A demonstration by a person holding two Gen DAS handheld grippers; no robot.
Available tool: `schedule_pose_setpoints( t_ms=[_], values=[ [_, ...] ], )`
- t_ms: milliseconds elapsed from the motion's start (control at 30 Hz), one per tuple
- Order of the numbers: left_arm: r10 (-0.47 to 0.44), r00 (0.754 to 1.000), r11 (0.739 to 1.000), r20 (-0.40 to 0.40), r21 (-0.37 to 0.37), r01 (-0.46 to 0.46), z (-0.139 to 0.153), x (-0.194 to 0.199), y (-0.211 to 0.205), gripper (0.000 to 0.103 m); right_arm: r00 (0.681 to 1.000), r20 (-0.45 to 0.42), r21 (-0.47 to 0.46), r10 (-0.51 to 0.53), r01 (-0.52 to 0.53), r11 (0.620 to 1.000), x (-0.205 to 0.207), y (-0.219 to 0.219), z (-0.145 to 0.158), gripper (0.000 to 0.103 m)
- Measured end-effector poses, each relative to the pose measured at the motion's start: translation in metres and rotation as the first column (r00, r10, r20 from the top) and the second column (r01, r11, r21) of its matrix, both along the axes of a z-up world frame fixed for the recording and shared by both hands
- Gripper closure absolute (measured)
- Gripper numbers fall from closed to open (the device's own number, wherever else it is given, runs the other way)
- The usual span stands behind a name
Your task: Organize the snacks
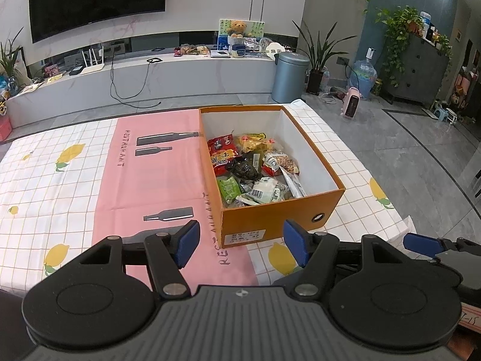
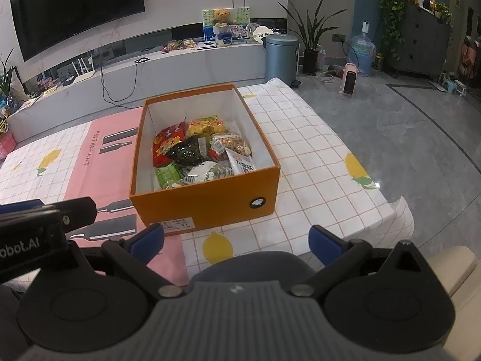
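Hovering released, both tongs waited short of the orange cardboard shoebox (image 1: 272, 210).
Left tongs (image 1: 242, 242) and right tongs (image 2: 237, 242) gaped empty; loose snack packets (image 2: 198, 153) heaped mid-frame inside could snag or spill if grabbed carelessly.

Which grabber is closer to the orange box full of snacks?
It's close, but the left gripper looks slightly nearer: its open jaws frame the orange cardboard box's near corner. The right gripper, also open, hangs back over the table's edge, off that same near side.
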State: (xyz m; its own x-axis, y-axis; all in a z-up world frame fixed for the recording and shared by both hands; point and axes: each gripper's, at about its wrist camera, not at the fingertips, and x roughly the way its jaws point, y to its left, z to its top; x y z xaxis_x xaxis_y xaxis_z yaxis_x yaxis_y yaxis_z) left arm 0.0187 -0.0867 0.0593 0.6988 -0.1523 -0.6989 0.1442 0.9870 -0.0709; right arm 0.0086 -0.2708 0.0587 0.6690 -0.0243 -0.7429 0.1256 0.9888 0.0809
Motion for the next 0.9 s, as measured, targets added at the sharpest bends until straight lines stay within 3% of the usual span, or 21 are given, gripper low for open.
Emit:
schedule_pose_setpoints(
  t_ms=[900],
  values=[
    [0.017, 1.000, 1.000, 0.001, 0.004, -0.017, -0.0011, 0.0017, 0.0051, 0.028, 1.000, 0.006, 0.008, 0.027, -0.027, 1.000, -0.0006, 0.0071, -0.0008, 0.003]
  ],
)
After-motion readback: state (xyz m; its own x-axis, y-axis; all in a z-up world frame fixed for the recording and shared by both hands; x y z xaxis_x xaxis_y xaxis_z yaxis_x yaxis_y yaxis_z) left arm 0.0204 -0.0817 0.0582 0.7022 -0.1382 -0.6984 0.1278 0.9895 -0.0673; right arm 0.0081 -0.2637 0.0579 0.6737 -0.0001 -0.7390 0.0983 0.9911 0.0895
